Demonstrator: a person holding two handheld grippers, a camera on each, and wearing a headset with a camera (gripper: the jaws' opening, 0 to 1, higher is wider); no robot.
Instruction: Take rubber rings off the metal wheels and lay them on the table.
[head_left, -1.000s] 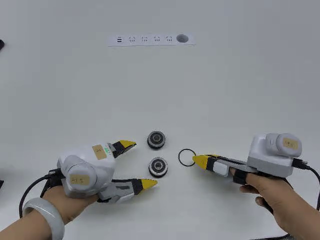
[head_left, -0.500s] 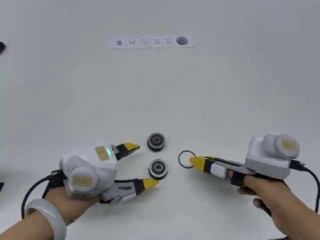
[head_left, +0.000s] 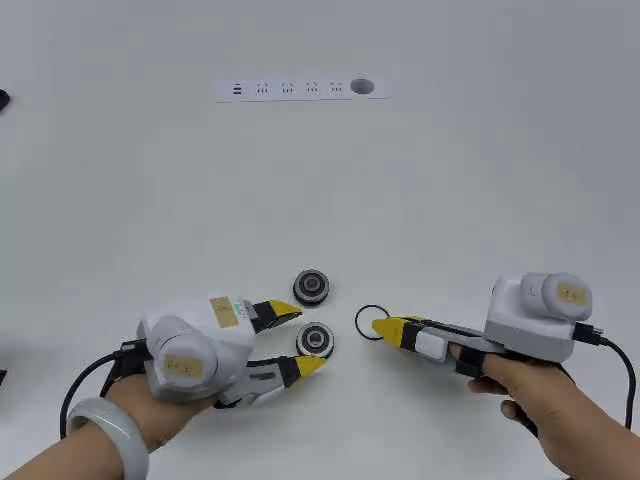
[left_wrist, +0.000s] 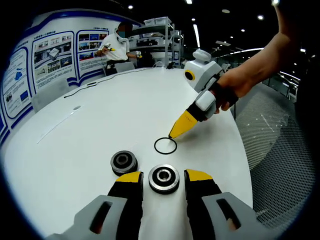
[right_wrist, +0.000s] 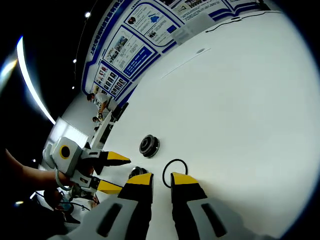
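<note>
Two black-rimmed metal wheels lie on the white table: a near wheel (head_left: 315, 339) (left_wrist: 163, 178) and a far wheel (head_left: 312, 287) (left_wrist: 124, 162) (right_wrist: 149, 145). A loose black rubber ring (head_left: 372, 320) (left_wrist: 165, 145) (right_wrist: 175, 167) lies flat to their right. My left gripper (head_left: 303, 338) (left_wrist: 164, 176) is open, its yellow-tipped jaws on either side of the near wheel and apart from it. My right gripper (head_left: 380, 326) (right_wrist: 162, 179) has only a narrow gap between its jaws and nothing in it, and its tips are at the ring's near edge. From the left gripper view, the right gripper (left_wrist: 175, 132) points down at the ring.
A white power strip (head_left: 300, 88) lies at the far side of the table. Cables trail from both grippers toward the table's near edge. The table surface around the wheels is bare white.
My left gripper has moved right and forward, so its jaws now flank the near wheel. My right gripper has slid left up to the ring. The wheels and ring have stayed put.
</note>
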